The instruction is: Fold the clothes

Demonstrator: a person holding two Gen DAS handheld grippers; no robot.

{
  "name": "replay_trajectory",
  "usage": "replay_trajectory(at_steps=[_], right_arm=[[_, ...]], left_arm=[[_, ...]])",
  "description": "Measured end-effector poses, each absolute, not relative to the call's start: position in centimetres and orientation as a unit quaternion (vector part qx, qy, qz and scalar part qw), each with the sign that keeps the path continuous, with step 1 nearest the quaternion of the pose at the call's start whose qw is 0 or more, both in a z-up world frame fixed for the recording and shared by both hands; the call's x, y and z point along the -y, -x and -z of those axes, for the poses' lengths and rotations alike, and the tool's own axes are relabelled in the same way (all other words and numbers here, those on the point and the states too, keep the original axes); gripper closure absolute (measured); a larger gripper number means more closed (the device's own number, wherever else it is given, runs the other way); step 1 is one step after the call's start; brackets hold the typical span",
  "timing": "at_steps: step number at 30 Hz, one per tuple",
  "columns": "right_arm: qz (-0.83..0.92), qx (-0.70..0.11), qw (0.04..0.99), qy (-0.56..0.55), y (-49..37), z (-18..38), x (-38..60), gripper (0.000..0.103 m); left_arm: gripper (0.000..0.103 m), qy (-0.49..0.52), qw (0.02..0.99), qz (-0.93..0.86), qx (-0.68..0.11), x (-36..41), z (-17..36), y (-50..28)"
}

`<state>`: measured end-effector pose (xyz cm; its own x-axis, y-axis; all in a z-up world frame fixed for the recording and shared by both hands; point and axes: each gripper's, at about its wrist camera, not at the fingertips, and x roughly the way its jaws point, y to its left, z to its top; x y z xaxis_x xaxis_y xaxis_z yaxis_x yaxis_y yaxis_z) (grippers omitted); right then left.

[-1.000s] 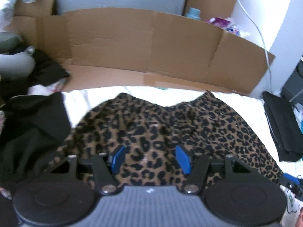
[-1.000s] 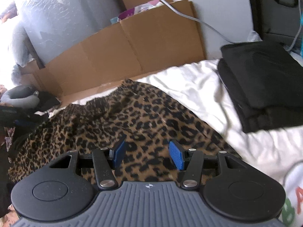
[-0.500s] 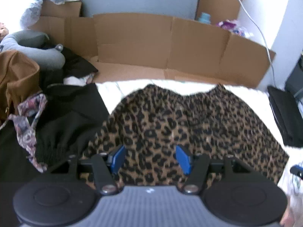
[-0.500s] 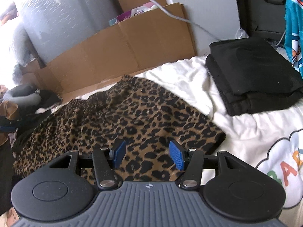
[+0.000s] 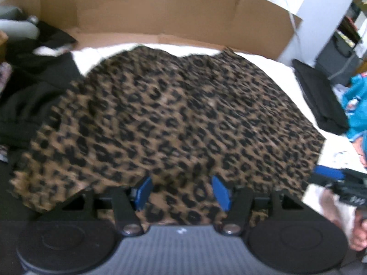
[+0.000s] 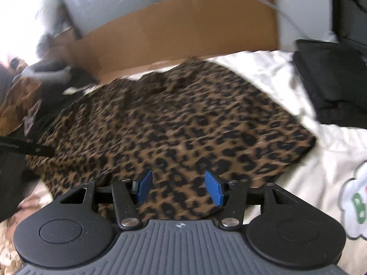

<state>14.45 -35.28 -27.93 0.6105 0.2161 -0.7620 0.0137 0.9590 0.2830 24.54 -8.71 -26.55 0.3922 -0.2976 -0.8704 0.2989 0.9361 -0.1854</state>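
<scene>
Both views blur; the leopard-print garment (image 5: 174,119) hides the bed. The left gripper (image 5: 182,192) is opening, the right gripper (image 6: 179,188) spread, both empty.

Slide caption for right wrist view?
Open right gripper over leopard-print garment on white bedding, folded black clothes beside.

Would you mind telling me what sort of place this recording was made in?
Most likely a bedroom at home, with a bed used as the folding surface. A white bedsheet lies under the leopard-print garment, a folded black garment sits to one side, and flattened cardboard lines the far edge.
</scene>
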Motion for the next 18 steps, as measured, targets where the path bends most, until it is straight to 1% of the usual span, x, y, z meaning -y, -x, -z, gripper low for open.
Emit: replay_trajectory(at_steps=[5, 9, 16, 17, 18], right_arm=[[-0.116, -0.468, 0.869, -0.113, -14.8, 29.0, 32.1, 0.045], [-0.144, -0.489, 0.851, -0.128, -15.2, 30.0, 30.9, 0.045], [-0.183, -0.514, 0.828, -0.133, -15.9, 31.2, 29.2, 0.045], [-0.192, -0.515, 0.826, -0.126, -15.8, 31.3, 28.8, 0.045], [-0.201, -0.517, 0.823, -0.119, -15.8, 31.4, 28.3, 0.046]], left_arm=[[0.038, 0.000, 0.818, 0.205, -0.537, 10.6, 28.2, -23.4], [0.038, -0.008, 0.812, 0.220, -0.541, 12.0, 29.4, -22.8], [0.037, -0.067, 0.803, 0.240, -0.541, 13.4, 30.7, -21.7], [0.039, -0.072, 0.803, 0.237, -0.542, 13.3, 30.9, -21.7], [0.049, -0.067, 0.803, 0.231, -0.545, 12.9, 31.2, -21.7]])
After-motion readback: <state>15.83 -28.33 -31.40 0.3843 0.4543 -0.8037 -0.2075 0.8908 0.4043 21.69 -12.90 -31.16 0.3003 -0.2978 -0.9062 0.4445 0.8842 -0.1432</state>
